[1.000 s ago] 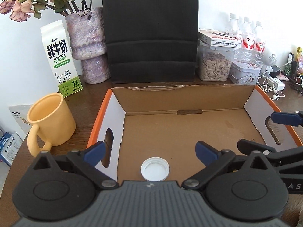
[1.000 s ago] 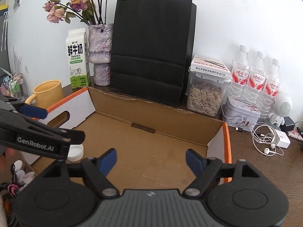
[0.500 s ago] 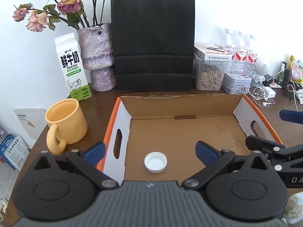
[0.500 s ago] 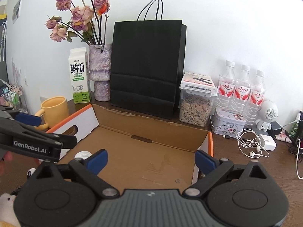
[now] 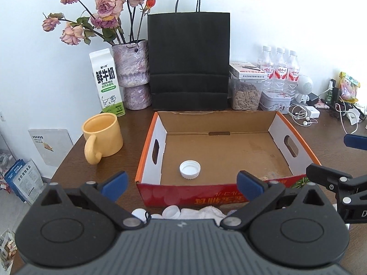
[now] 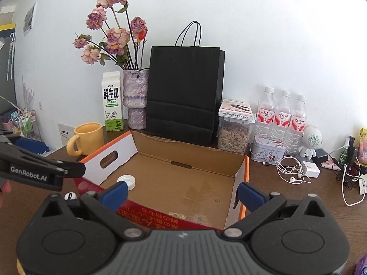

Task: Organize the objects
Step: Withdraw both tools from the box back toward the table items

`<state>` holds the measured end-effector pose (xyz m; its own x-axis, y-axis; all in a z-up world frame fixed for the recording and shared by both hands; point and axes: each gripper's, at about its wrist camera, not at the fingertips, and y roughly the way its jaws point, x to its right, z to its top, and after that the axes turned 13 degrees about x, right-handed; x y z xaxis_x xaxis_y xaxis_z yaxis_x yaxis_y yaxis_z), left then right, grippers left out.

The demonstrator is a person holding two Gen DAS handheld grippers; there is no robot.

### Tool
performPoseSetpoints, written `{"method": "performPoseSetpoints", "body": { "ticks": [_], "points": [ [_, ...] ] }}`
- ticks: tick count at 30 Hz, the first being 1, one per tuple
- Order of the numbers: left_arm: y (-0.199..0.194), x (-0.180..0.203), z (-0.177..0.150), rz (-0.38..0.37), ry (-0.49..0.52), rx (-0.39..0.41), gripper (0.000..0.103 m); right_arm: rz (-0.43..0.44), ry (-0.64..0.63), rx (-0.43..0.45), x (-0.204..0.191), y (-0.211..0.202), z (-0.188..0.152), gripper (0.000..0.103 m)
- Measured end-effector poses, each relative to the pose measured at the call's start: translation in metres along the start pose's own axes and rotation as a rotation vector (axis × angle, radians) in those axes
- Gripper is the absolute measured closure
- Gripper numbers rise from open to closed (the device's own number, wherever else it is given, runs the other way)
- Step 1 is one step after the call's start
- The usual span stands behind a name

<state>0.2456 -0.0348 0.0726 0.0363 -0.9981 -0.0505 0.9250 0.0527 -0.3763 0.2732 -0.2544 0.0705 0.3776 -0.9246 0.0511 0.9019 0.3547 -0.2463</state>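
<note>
A cardboard box (image 5: pixel 218 121) with an orange rim and a red front wall stands on the dark wooden table. One white bottle cap (image 5: pixel 190 169) (image 6: pixel 126 181) lies inside it, near the front left. My left gripper (image 5: pixel 182 183) hangs open before the box's front wall with nothing between its blue pads. To its right my right gripper (image 6: pixel 182 192) is opening wide, also with nothing between its pads; its fingers (image 5: pixel 325 176) show at the left view's right edge. Another white cap (image 5: pixel 170 212), a white ball (image 5: pixel 138 213) and a white cloth (image 5: pixel 206 213) lie in front of the box.
A yellow mug (image 5: pixel 103 135) stands left of the box. Along the wall are a milk carton (image 5: pixel 107 84), a vase of dried roses (image 5: pixel 134 75), a black paper bag (image 5: pixel 189 61), a seed jar (image 5: pixel 246 94) and water bottles (image 5: pixel 278 68). Earphones and cables (image 5: pixel 300 114) lie at the right.
Both grippers have drawn back and up from the box, so its red front wall and the items before it came into view. The right jaws spread wider. The cap stayed put.
</note>
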Motion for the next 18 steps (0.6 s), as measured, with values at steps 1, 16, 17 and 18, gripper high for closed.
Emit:
{"method": "performPoseSetpoints", "body": {
  "ticks": [1,16,17,18],
  "points": [
    [-0.005,0.000,-0.003,0.000,-0.001,-0.002,0.000,0.002,-0.001,0.001,-0.001,-0.006,-0.002,0.000],
    [-0.079,0.007,-0.054,-0.002,-0.026,-0.026,0.000,0.019,-0.014,-0.030,-0.006,-0.086,-0.042,0.000],
    [-0.083,0.008,-0.058,-0.002,-0.028,-0.028,0.000,0.020,-0.017,-0.031,-0.006,-0.091,-0.045,0.000],
    [-0.087,0.009,-0.063,-0.002,-0.030,-0.033,0.000,0.020,-0.018,-0.032,-0.006,-0.096,-0.048,0.000]
  ]
}}
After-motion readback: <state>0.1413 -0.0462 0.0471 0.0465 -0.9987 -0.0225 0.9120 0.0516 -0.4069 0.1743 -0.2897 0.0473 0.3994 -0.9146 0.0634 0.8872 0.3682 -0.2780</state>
